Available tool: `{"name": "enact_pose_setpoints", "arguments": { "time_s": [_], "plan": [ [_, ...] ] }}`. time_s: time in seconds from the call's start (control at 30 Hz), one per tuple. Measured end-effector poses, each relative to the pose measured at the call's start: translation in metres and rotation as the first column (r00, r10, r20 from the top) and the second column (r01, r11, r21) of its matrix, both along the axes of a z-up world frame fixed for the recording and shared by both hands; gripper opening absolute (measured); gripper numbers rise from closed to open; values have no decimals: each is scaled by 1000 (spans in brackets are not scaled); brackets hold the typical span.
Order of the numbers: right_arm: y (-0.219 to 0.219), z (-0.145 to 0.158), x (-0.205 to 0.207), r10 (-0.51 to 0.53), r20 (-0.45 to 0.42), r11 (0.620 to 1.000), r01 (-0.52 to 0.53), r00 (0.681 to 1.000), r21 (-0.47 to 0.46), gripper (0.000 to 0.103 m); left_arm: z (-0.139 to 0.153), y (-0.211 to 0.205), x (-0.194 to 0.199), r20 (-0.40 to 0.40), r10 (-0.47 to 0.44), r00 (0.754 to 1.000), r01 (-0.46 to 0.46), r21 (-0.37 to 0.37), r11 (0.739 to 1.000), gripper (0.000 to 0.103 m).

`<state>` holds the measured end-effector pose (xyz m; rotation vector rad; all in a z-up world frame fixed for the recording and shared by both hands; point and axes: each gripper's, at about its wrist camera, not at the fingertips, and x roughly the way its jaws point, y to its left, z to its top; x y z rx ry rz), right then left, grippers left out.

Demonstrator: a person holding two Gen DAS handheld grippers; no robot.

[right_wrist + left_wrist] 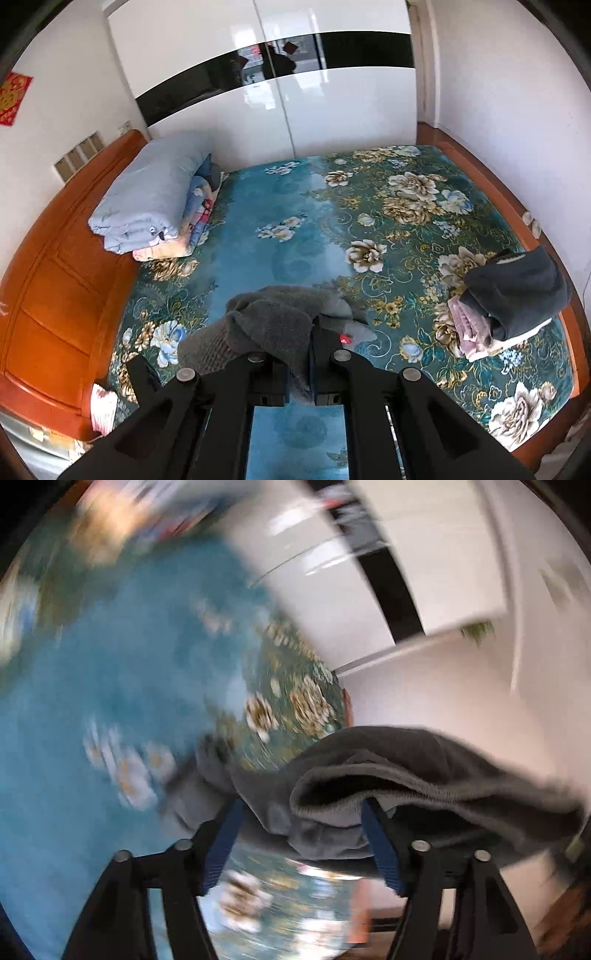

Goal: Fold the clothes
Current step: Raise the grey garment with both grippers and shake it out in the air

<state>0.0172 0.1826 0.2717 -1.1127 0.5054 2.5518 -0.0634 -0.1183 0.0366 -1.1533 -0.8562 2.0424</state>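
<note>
Grey fleece garment (273, 325) bunches at the lower centre of the right view, pinched in the right claw (297, 369), whose fingers press together on the cloth and hide its lower edge above the floral bed (295, 229). In the blurred left view the garment (406, 775) drapes over the spread left claw (303, 834), with cloth between the blue pads (380, 845); whether they grip it is unclear. Folded clothes (513, 295) sit at right.
</note>
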Motion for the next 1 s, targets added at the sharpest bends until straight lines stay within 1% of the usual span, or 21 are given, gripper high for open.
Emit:
{"name": "enact_pose_setpoints", "arguments": {
  "time_s": [0.07, 0.13, 0.23, 0.27, 0.3, 0.33, 0.37, 0.4, 0.47, 0.57, 0.6, 0.67, 0.73, 0.8, 0.87, 0.9, 1.0],
  "plan": [
    [2, 2, 5, 14, 3, 1000, -14, 1000, 7, 7, 13, 16, 10, -112, -73, 991, 62, -104, 993, 74],
    [3, 4, 11, 26, 6, 1000, -26, 1000, 16, 7, 24, 31, 21, -203, -145, 968, 103, -206, 973, 74],
    [5, 5, 17, 27, 5, 999, -27, 1000, 19, 7, 28, 42, 32, -234, -187, 954, 124, -259, 958, 74],
    [7, 5, 19, 26, 5, 1000, -26, 1000, 17, 7, 29, 46, 36, -245, -199, 949, 129, -277, 952, 70],
    [9, 5, 21, 25, 5, 1000, -25, 1000, 13, 7, 29, 51, 40, -249, -221, 943, 143, -297, 944, 52],
    [11, 4, 22, 24, 5, 1000, -24, 1000, 8, 7, 30, 57, 44, -251, -248, 936, 163, -317, 935, 40],
    [12, 3, 24, 23, 5, 1000, -23, 1000, 3, 7, 32, 62, 47, -249, -265, 931, 174, -337, 925, 19],
    [13, 3, 25, 25, 4, 1000, -25, 1000, -3, 7, 34, 65, 51, -253, -276, 927, 176, -356, 918, 10],
    [14, 3, 28, 32, -3, 999, -32, 999, -11, 7, 43, 71, 54, -276, -271, 922, 149, -394, 907, 8],
    [16, 10, 36, 45, -31, 999, -46, 999, -12, 7, 74, 60, 49, -348, -232, 908, 58, -445, 894, 8],
    [17, 14, 38, 50, -43, 999, -51, 998, -10, 7, 92, 55, 48, -387, -227, 894, 22, -468, 884, 8],
    [20, 27, 45, 68, -83, 998, -67, 994, 9, 7, 135, 47, 50, -471, -228, 852, -50, -508, 860, 8],
    [24, 44, 54, 86, -133, 996, -84, 987, 23, 7, 180, 39, 55, -545, -232, 806, -116, -529, 840, 8],
    [26, 60, 65, 108, -182, 994, -103, 977, 34, 7, 228, 31, 70, -609, -239, 756, -173, -538, 825, 8],
    [26, 76, 83, 139, -236, 990, -131, 962, 50, 7, 270, 22, 95, -663, -260, 702, -220, -549, 806, 8],
    [26, 83, 92, 157, -261, 987, -147, 953, 56, 7, 286, 18, 111, -681, -272, 680, -234, -553, 799, 8],
    [19, 102, 130, 232, -319, 973, -215, 919, 89, 7, 322, 5, 165, -719, -311, 621, -266, -567, 779, 8]
  ]
}}
